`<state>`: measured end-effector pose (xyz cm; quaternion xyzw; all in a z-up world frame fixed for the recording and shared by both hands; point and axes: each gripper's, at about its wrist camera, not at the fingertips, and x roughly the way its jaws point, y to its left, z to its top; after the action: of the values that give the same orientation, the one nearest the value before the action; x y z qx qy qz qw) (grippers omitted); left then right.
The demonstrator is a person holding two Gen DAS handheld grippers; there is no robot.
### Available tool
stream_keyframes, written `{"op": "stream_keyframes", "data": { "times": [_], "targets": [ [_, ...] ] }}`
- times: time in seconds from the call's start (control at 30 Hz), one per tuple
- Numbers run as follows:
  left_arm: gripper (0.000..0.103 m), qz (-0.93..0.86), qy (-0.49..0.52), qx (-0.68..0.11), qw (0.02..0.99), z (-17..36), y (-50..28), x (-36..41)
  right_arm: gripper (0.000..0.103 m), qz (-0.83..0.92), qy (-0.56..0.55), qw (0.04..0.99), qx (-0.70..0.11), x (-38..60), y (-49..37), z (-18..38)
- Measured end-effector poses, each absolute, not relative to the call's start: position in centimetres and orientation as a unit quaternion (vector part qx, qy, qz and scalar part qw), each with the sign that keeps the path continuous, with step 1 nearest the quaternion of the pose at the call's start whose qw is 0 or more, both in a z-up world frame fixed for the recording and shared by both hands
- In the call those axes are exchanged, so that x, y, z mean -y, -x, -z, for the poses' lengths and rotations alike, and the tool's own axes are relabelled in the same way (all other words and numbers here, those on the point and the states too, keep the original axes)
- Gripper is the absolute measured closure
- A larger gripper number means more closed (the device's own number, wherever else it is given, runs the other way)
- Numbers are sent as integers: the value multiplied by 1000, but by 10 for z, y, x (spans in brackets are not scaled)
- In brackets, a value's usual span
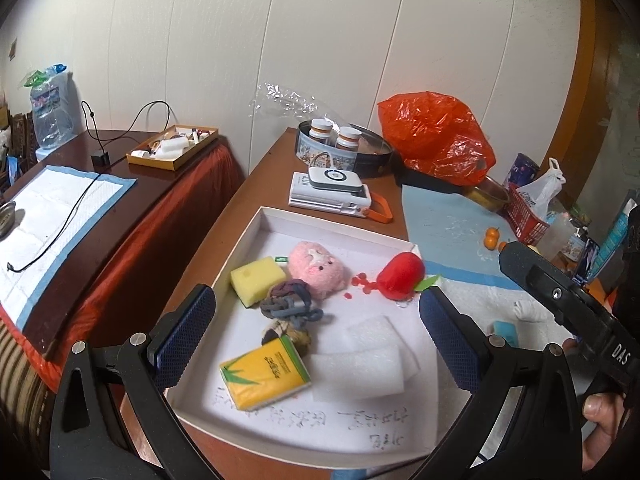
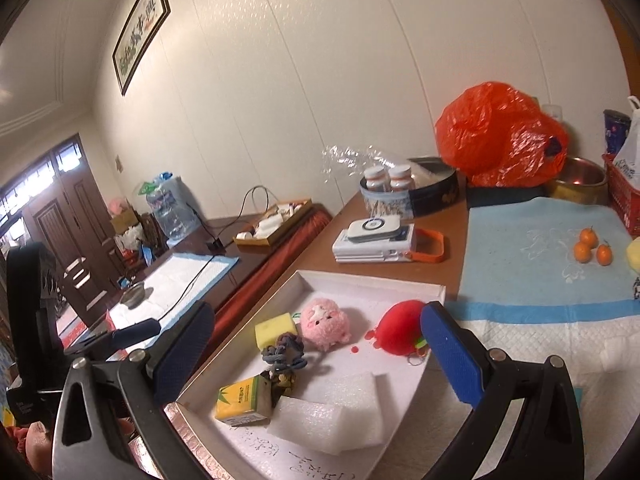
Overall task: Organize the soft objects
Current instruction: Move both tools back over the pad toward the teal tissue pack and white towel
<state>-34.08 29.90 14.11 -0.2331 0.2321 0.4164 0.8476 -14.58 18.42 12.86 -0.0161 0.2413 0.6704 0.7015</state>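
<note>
A white shallow box (image 1: 276, 216) (image 2: 372, 280) on the table holds soft things: a pink plush (image 1: 318, 268) (image 2: 325, 322), a yellow sponge (image 1: 256, 278) (image 2: 276, 328), a grey-blue knotted rope (image 1: 290, 306) (image 2: 285, 354), a red soft strawberry (image 1: 400, 276) (image 2: 398, 326), a yellow tissue pack (image 1: 266, 372) (image 2: 244, 400) and two white foam pads (image 1: 360, 364) (image 2: 332, 412). My left gripper (image 1: 316, 332) hovers open above the box, nothing between its fingers. My right gripper (image 2: 320, 352) is likewise open and empty over the box. In the left wrist view the right gripper's body (image 1: 568, 308) shows at the right.
Behind the box lie white devices with an orange strap (image 1: 332, 192) (image 2: 376, 240), a round tin with two bottles (image 1: 340, 148) (image 2: 396, 192) and an orange plastic bag (image 1: 436, 136) (image 2: 500, 136). A blue-edged pad (image 2: 540, 248) with small oranges (image 2: 592, 248) lies right. A red basket (image 1: 524, 216) stands behind it.
</note>
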Motion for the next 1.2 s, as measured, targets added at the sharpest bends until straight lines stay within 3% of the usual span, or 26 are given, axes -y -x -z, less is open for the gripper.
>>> {"op": "stream_keyframes", "data": {
  "times": [0.73,1.2],
  "targets": [
    [0,-371,221,-272,860,-132,223,-219,0,-625,-8,734,-266,-104,37,-112],
    [0,-270,224,-370,860,-69,110,-188,0,-483,-51,800,-352,-44,-112,-51]
  ]
}}
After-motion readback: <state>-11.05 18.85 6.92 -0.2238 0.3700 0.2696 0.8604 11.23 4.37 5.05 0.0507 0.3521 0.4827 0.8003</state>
